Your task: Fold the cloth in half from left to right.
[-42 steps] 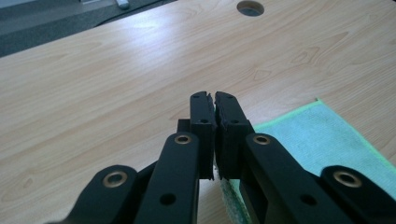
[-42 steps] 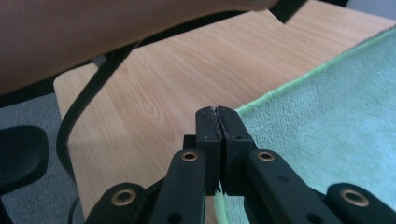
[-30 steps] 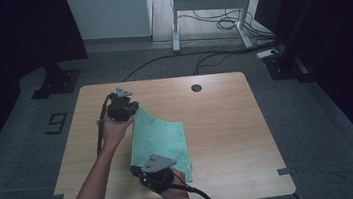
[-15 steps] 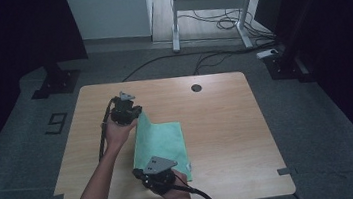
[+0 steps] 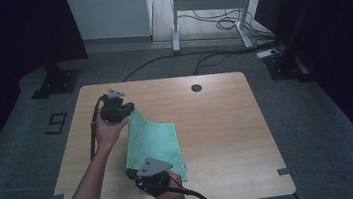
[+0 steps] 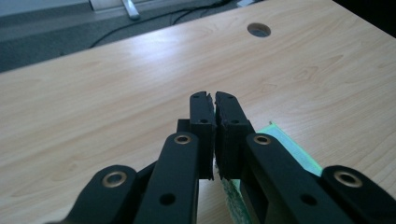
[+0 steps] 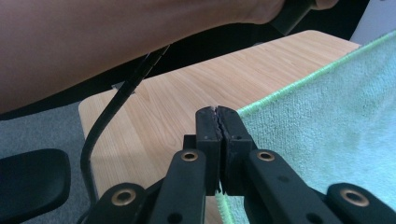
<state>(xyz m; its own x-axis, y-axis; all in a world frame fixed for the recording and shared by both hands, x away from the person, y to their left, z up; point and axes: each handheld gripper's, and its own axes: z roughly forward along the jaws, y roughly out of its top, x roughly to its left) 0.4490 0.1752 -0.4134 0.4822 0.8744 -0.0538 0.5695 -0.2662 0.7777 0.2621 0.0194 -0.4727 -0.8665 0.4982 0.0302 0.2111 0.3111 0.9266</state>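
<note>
A green cloth (image 5: 153, 140) lies on the wooden table (image 5: 223, 129), and its left edge is raised off the top. My left gripper (image 5: 126, 110) is at the cloth's far left corner. In the left gripper view its jaws (image 6: 214, 100) are shut, with the cloth's edge (image 6: 231, 191) pinched low between them. My right gripper (image 5: 133, 175) is at the near left corner. In the right gripper view its jaws (image 7: 217, 114) are shut on the stitched hem, and the cloth (image 7: 327, 121) spreads away to the right.
A round cable hole (image 5: 196, 87) sits near the table's far edge. The left forearm (image 7: 140, 32) and its cable (image 7: 116, 102) cross above the right gripper. A metal desk frame (image 5: 204, 5) and floor cables stand beyond the table.
The left hand has shifted slightly with the cloth's far corner. Both grippers stay shut on the cloth.
</note>
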